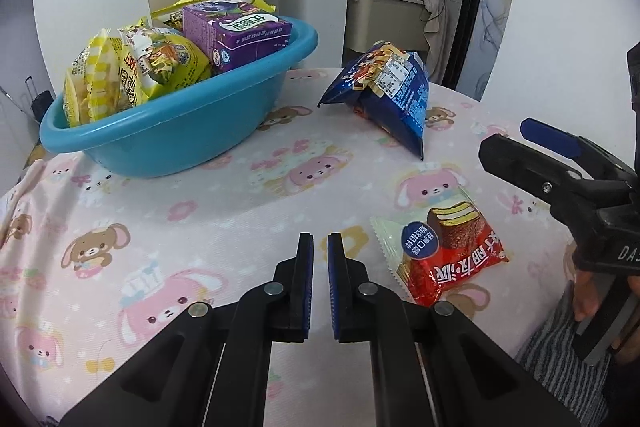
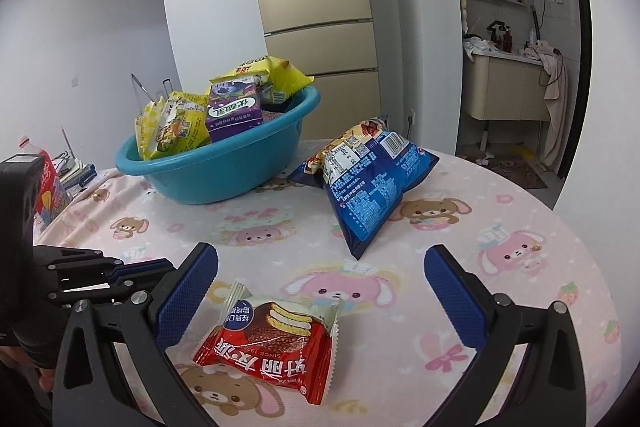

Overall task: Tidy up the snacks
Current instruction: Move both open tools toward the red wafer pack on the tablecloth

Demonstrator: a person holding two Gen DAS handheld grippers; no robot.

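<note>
Blue ribbed pads line the right claw [image 2: 320, 291], which stands wide apart with nothing pressed between them — the red pie packet [image 2: 268, 347] lies flat on the worktop [image 2: 540, 195] low in the right wrist view, between the two fingers and nearer the left one, touching neither so far as I can tell. Its wrapper shows a layered chocolate cake, large white Chinese characters upside down and "SINCE 19", the rest cut off. In the left wrist view the left claw [image 1: 320, 281] sits at lower centre, narrowed to a slim gap and empty, over bare cloth; the packet lies just to its right.

Beyond, toward centre frame, a blue snack bag [image 2: 368, 183] props up on its end, back panel of fine print and a barcode facing the camera, too small to read. Open pink cartoon-animal cloth runs between it and the packet. At upper left stands the teal basin [image 2: 208, 171], heaped with yellow packets [image 2: 176, 131] and a purple carton [image 2: 234, 117] bearing white Chinese script — it sits close to the worktop's far edge.
</note>
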